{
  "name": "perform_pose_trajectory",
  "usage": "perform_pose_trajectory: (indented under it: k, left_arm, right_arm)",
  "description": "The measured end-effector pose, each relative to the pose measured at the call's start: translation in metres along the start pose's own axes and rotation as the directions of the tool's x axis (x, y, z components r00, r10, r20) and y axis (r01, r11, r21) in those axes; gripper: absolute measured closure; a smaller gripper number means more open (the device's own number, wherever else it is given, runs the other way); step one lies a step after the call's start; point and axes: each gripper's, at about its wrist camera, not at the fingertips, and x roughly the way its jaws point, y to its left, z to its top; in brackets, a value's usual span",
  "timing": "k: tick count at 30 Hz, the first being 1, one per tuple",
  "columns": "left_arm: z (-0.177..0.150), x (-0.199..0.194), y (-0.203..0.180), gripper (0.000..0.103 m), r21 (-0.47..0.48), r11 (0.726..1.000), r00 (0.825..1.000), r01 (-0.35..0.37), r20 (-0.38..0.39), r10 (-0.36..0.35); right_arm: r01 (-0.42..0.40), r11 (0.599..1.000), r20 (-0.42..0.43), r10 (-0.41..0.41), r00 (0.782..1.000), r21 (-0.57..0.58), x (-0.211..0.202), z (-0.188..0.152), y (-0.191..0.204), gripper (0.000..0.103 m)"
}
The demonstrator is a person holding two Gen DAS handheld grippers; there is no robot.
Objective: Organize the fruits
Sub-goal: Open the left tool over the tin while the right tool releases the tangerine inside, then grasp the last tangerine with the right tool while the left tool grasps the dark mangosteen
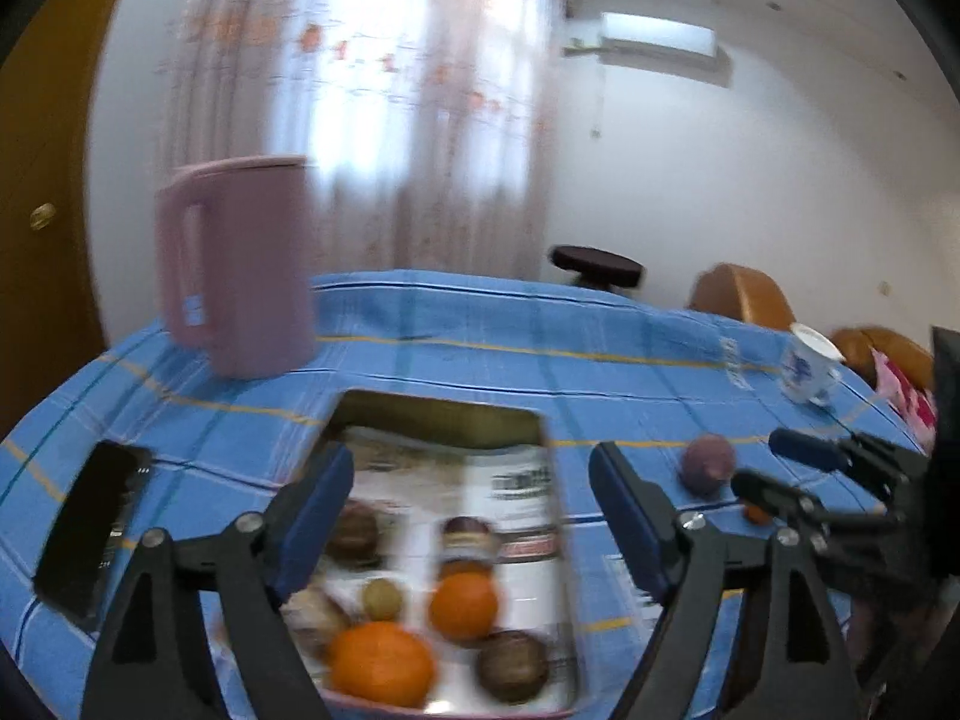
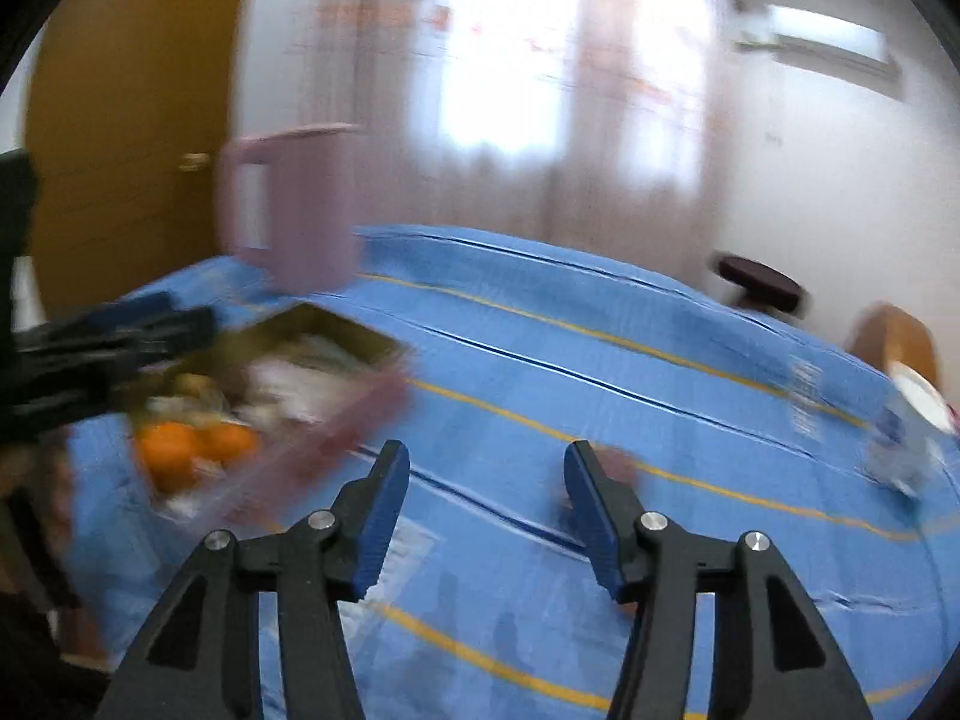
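Lying lengthwise away, tray (image 1: pixel 543 420), fruit inside

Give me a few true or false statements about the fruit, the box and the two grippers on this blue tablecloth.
1. Two oranges lie in the box. True.
2. The left gripper grips an orange. False: its jaws stand open, nothing between them.
3. A purple fruit lies on the tablecloth outside the box. True.
4. The pink pitcher lies on its side. False: it stands upright.
5. The right gripper holds a fruit. False: it is open and empty.
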Motion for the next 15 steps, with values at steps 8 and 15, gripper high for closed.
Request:
perform_pose_trajectory:
  k: [8,15]
  left_arm:
    - [0.001,0.032,-0.067,0.02,0.091,0.988,0.988,0.128,-0.103,-0.119]
    - [0.0,0.054,-0.1,0.016,0.155,0.976,0.979,0.156,-0.155,-0.132]
  right_arm:
    - [0.032,0.99,-0.124,-0.015,0.992,0.135,0.017,-0.024,-0.06,0.047]
    - [-0.009,0.98,-0.224,0.054,0.973,0.198,0.042,-0.031,-0.067,0.049]
